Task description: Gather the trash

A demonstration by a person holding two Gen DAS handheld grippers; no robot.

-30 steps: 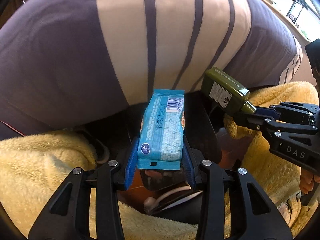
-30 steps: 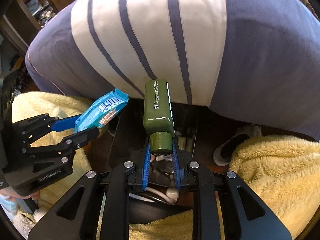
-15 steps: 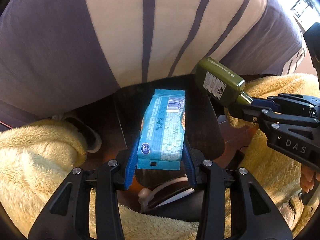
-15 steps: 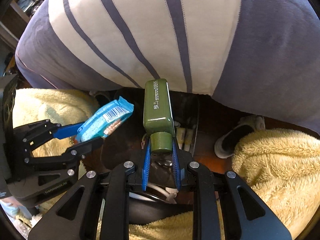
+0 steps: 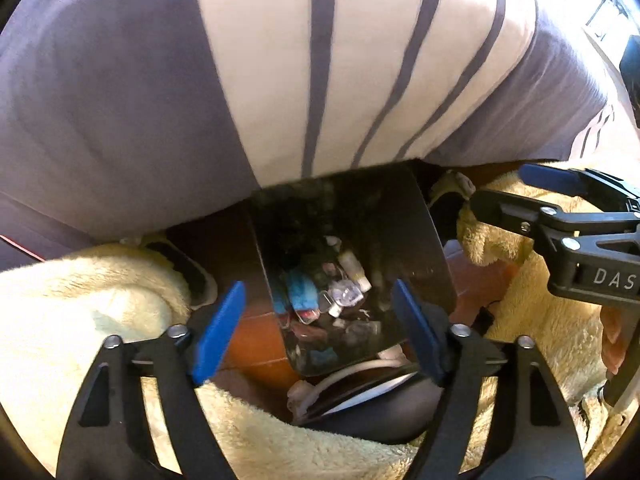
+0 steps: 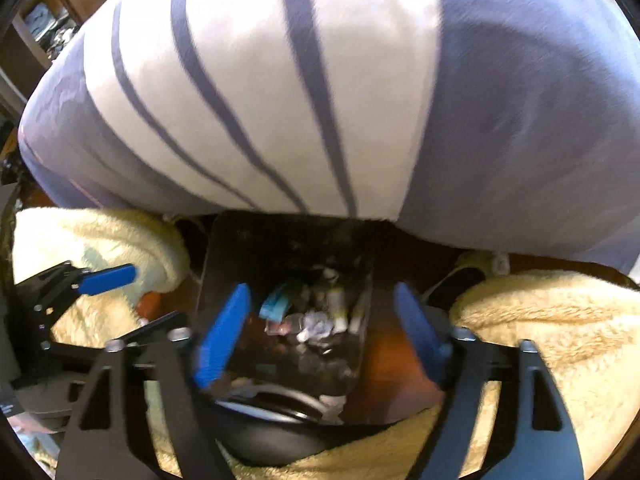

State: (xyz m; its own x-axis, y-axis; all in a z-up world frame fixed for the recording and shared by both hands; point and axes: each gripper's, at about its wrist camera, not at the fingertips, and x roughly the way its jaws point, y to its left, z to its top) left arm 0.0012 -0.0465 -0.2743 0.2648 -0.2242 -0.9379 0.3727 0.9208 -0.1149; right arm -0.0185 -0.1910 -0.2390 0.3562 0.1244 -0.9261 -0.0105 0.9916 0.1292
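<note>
A dark trash bin (image 5: 428, 248) stands on the floor below me, also in the right wrist view (image 6: 216, 252). Inside lie the blue wrapper (image 5: 302, 294), which also shows in the right wrist view (image 6: 276, 304), and several small bits of trash; the green bottle is not visible. My left gripper (image 5: 316, 328) is open and empty above the bin. My right gripper (image 6: 320, 328) is open and empty above the bin too. Each gripper shows in the other's view: the right one (image 5: 520, 192), the left one (image 6: 132, 300).
A large purple and white striped cushion or bedding (image 5: 280, 80) overhangs the bin's far side. Yellow fleece fabric (image 5: 80, 312) lies on both sides. A slipper (image 6: 456, 280) sits on the red-brown floor (image 5: 248, 344). A dark object with white cables (image 5: 360, 396) is just below the grippers.
Both grippers opened. The blue wrapper dropped from the left gripper and the green bottle from the right one. The wrapper now lies in the bin.
</note>
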